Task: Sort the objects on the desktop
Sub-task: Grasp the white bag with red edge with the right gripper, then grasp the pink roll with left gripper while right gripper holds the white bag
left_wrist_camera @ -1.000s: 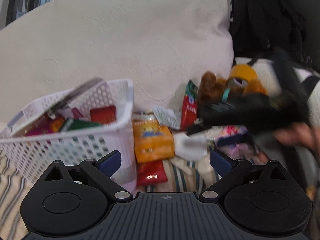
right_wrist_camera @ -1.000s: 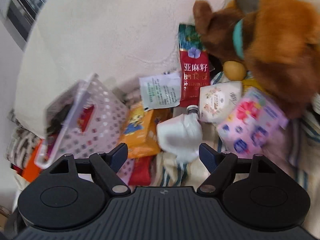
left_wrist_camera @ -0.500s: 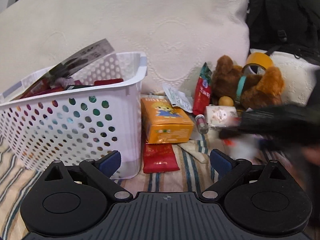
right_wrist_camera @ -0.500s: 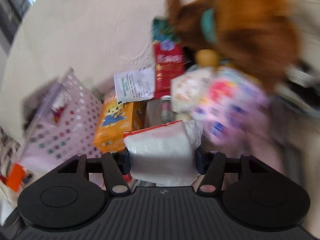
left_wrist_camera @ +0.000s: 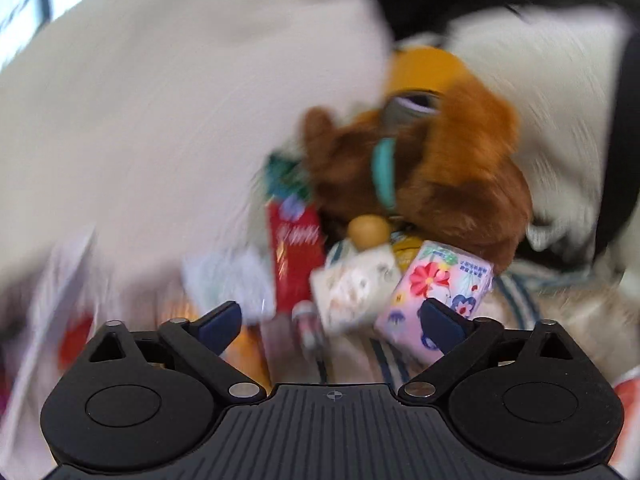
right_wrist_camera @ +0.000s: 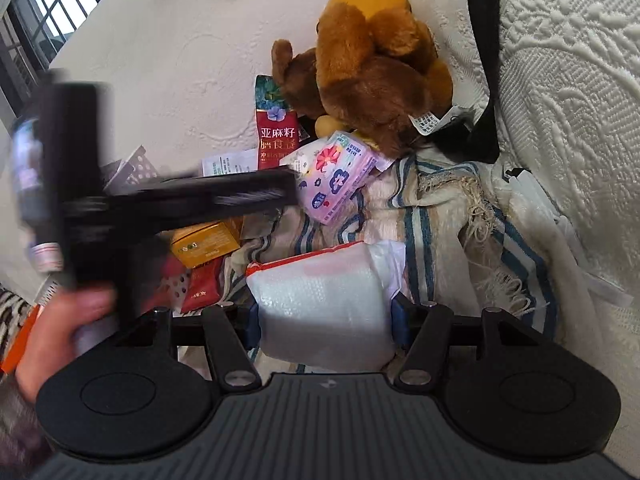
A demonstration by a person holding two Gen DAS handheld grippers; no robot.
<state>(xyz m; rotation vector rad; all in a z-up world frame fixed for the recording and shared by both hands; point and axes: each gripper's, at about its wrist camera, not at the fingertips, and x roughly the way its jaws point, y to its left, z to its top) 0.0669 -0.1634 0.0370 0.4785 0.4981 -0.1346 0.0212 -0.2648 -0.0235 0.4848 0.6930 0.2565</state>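
Nearest you, R gripper now clamps the white bubble-wrap pouch, which lay loose on the striped cloth a sec ago, so one item's ready for sorting. L gripper swung off the basket toward the pile; its jaws are closing, nothing between them, floral tissue pack just beyond its right pad. R view alone shows the pouch and your L hand. Farther back: red sachet, brown plush toy.
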